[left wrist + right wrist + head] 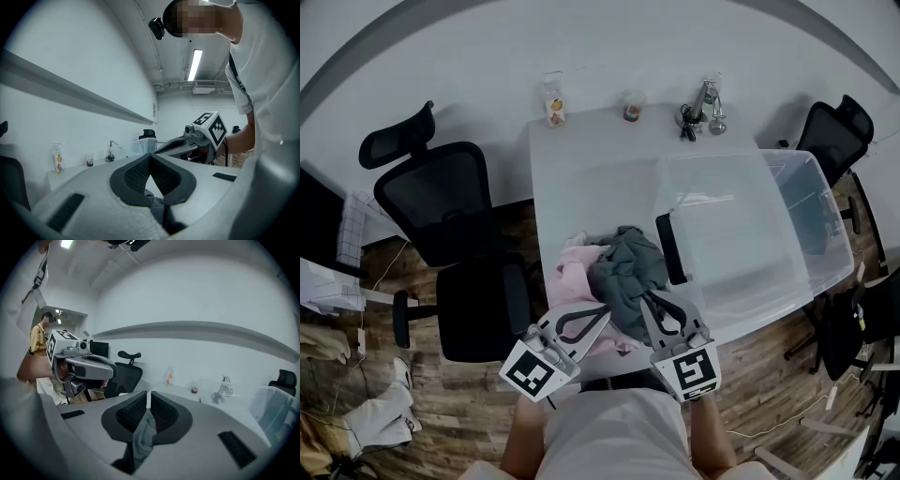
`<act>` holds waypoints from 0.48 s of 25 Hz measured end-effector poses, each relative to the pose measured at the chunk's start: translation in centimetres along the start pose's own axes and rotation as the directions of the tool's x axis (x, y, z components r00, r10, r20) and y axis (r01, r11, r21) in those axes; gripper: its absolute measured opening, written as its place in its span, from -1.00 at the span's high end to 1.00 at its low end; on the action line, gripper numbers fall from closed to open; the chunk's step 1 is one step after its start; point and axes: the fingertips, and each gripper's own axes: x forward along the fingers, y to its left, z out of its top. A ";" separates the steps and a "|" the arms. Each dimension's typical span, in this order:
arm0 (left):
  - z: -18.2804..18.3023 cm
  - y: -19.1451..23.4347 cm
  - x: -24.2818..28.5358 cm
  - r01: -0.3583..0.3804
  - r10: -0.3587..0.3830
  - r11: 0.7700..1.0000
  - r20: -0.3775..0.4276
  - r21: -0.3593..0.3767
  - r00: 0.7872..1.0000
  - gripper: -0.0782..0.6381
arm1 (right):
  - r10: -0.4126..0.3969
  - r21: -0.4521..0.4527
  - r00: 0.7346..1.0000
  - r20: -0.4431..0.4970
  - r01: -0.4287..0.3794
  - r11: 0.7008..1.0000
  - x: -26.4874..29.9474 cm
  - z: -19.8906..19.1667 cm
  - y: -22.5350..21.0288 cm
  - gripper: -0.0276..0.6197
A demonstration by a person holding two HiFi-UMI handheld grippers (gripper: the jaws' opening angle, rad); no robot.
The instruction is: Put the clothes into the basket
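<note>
Squeezing a fold of the grey garment point(143, 437) between the right gripper's point(149, 398) fingers point(164, 416), closed tight on it. Clamping the same garment low between the left gripper's point(150, 157) fingers point(133, 176), tips meeting above the cloth. Holding it bunched at the desk's point(581, 178) near edge, partly over a pink garment point(574, 277), just beside the clear basket point(825, 253) and outside it. Leaving a bottle point(553, 101) and small cup point(632, 106) standing along the far edge.

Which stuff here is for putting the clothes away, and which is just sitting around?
For the job: grey garment, pink garment, clear plastic basket.
Just lying about: bottle, small cup, small metal items, black office chair.
</note>
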 end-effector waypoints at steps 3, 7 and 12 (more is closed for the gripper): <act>-0.1 0.5 0.3 -0.001 0.001 1.000 -0.005 -0.006 1.000 0.78 | -0.005 -0.009 1.000 -0.022 0.005 1.000 0.9 -0.4 -0.2 0.82; -0.4 1.0 0.7 -0.002 0.002 1.000 -0.011 0.000 1.000 0.78 | 0.002 -0.031 0.997 -0.081 -0.004 1.000 2.3 -1.5 -0.2 0.62; -1.0 1.6 1.0 -0.002 0.002 1.000 -0.028 0.009 1.000 0.78 | 0.010 -0.069 0.984 -0.175 -0.023 0.997 4.2 -3.1 0.0 0.35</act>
